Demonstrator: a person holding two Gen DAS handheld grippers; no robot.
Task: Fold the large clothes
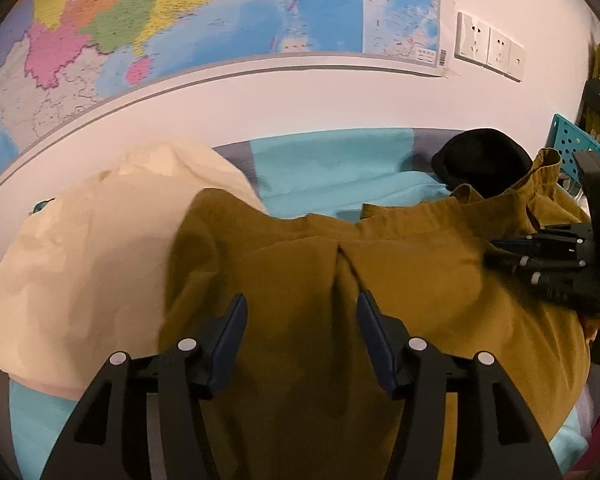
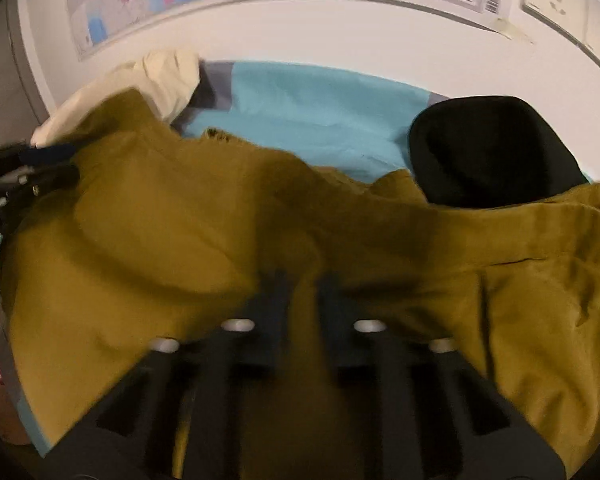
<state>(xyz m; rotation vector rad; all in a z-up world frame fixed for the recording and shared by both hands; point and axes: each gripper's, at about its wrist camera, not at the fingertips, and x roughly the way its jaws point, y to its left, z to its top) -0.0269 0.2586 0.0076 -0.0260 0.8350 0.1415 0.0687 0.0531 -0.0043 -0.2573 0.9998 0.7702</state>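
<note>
1. Mustard cloth, a large garment (image 1: 300, 280), lies spread over a teal sheet (image 1: 332, 168) on a bed against the wall, one edge lapping onto a cream bundle (image 1: 80, 248) and the far edge stopping just short of a black cap (image 1: 480, 164).
2. Left gripper (image 1: 302, 312) hangs over the middle of the garment with its jaws wide and nothing but flat cloth beneath them; the pads touch no fabric, so it holds nothing. That reads as a hand freed to pick its next hold.
3. Right gripper (image 2: 302, 292) has its jaws nearly together, with a strip of mustard cloth showing in the narrow gap. The picture is blurred, so I cannot tell whether the pads truly pinch the fabric or only hover over it.
4. Judging by the spread, the garment is laid out flat so that a side can be carried over; folding looks barely begun.
5. Only the left view shows the right gripper's body from outside, low over the garment's right part beside a raised, crumpled edge (image 1: 540, 176), plus a teal perforated panel (image 1: 576, 144) beyond.
6. Only the right view shows the garment's right half with its seam, and the left gripper at the frame's left edge.
7. Both views show a wall map (image 1: 180, 20) and sockets (image 1: 488, 46).
</note>
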